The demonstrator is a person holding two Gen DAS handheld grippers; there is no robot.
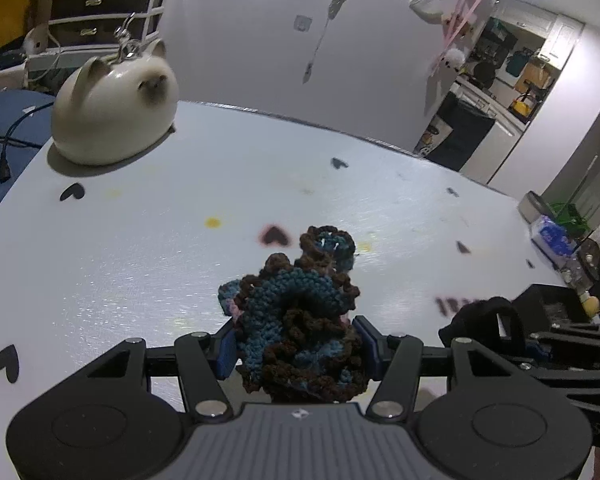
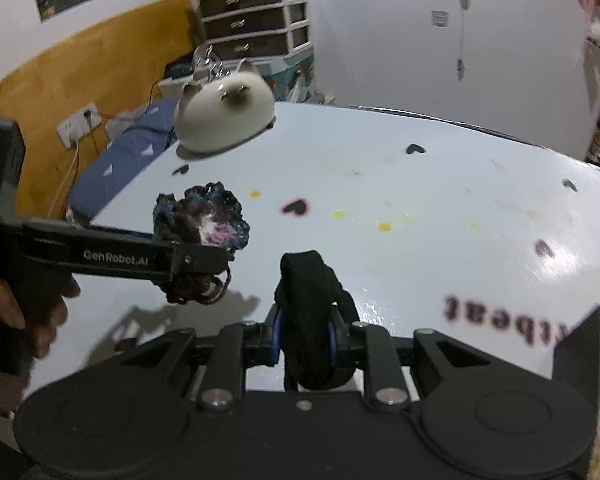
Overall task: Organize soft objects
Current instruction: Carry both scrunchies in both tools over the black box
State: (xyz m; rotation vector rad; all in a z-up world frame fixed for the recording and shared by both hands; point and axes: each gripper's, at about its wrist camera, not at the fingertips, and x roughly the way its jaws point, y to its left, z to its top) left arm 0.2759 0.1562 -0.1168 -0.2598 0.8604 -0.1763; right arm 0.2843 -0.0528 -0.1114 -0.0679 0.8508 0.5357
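Observation:
My left gripper [image 1: 298,350] is shut on a crocheted piece in blue, brown and pink yarn [image 1: 296,320], held bunched between the blue pads above the table. The right wrist view shows the same crocheted piece [image 2: 204,220] from the side, in the left gripper [image 2: 196,258], with a hand on its handle. A black elastic fabric band [image 2: 310,312], folded upright, is pinched between the pads of my right gripper [image 2: 305,342]. In the left wrist view that black band [image 1: 484,316] shows at the lower right.
The white table [image 1: 140,264] carries black heart stickers and yellow spots. A cream cat-shaped ceramic container [image 1: 114,110] stands at its far left corner. A black bin [image 1: 552,304] sits off the right edge. Drawers and a blue surface with cables lie behind.

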